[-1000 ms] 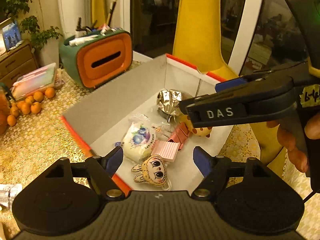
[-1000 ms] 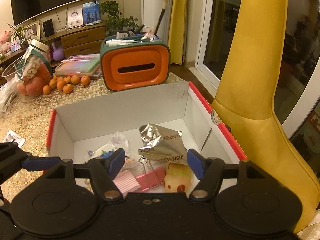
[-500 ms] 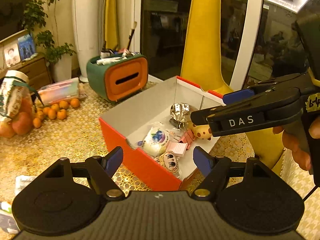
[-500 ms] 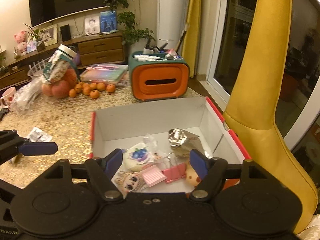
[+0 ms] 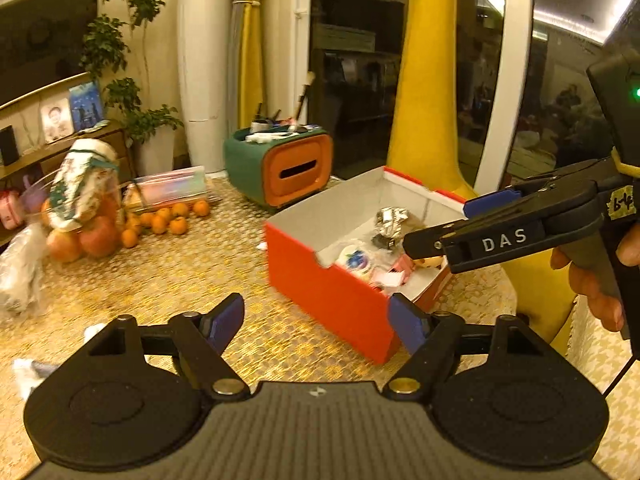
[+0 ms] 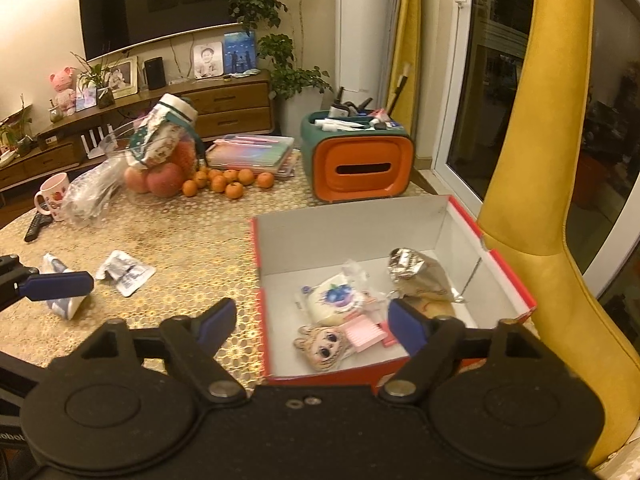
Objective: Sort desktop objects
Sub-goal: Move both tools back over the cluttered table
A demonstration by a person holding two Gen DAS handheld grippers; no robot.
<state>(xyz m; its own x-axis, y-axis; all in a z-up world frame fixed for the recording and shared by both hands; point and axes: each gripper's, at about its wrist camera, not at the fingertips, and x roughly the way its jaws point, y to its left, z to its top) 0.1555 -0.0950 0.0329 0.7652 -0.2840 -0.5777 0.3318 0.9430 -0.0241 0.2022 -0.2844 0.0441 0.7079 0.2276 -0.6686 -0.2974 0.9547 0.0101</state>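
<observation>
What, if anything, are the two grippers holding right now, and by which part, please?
Nothing is held. The left gripper and right gripper are both empty, jaws opening, pointed toward the red box.

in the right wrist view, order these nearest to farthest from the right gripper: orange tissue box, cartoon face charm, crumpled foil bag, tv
1. cartoon face charm, just ahead of the right gripper, in the red box's near end
2. crumpled foil bag, farther in, on the right
3. orange tissue box, behind the box
4. tv, on the back wall
</observation>
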